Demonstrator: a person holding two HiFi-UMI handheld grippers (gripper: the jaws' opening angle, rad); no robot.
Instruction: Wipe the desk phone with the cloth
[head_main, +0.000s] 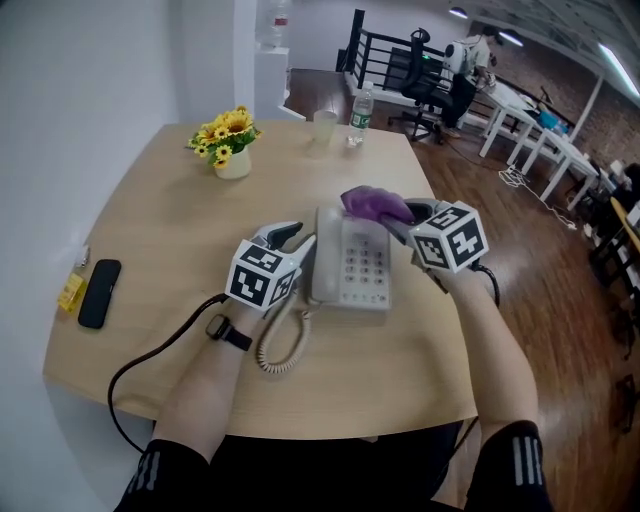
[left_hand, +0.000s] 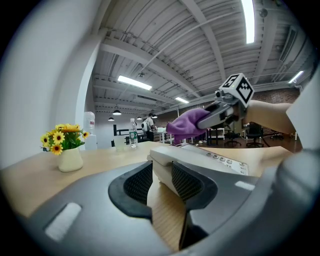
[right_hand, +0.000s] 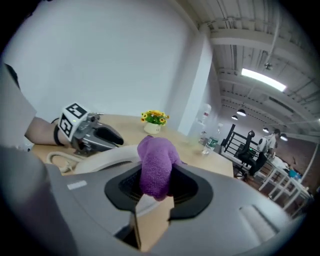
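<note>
The pale grey desk phone lies in the middle of the wooden desk, its handset on the cradle at the left. My right gripper is shut on a purple cloth, which rests at the phone's far top edge. In the right gripper view the cloth bulges out between the jaws above the handset. My left gripper stands open just beside the handset's left side. In the left gripper view the phone's near corner shows past the parted jaws of the left gripper.
A coiled cord loops at the phone's near left. A pot of yellow flowers, a cup and a water bottle stand at the far side. A black mobile and a yellow tag lie at left.
</note>
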